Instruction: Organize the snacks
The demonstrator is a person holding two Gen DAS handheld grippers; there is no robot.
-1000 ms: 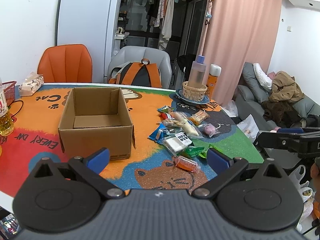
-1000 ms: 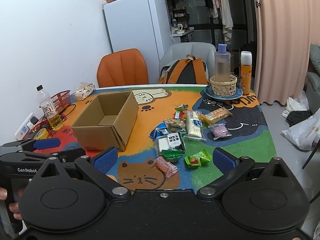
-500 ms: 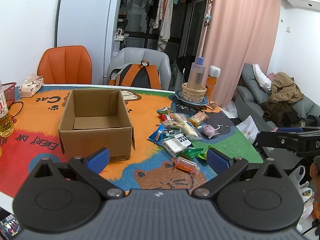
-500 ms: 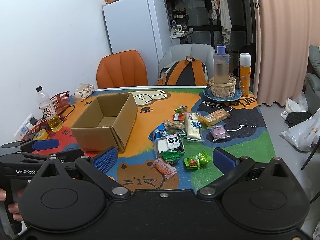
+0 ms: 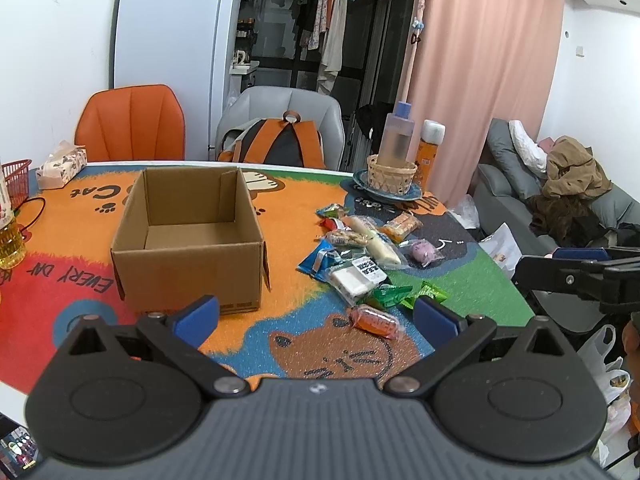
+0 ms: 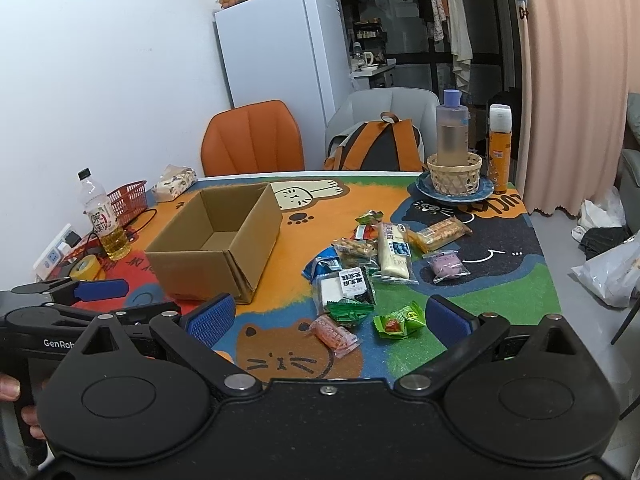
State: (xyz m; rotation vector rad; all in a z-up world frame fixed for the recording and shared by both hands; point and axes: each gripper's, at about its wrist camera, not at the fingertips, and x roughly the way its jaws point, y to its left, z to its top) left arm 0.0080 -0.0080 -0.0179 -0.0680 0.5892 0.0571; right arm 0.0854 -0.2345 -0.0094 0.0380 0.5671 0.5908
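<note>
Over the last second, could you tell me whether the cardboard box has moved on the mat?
No. The cardboard box sits at the same spot beside the paw print on the mat.

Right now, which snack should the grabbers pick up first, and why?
Probably lower the right gripper onto the orange candy. Both grippers are open and hold nothing, the cardboard box is empty, and that candy lies nearest, apart from the snack pile, so nothing else should be bumped.
</note>
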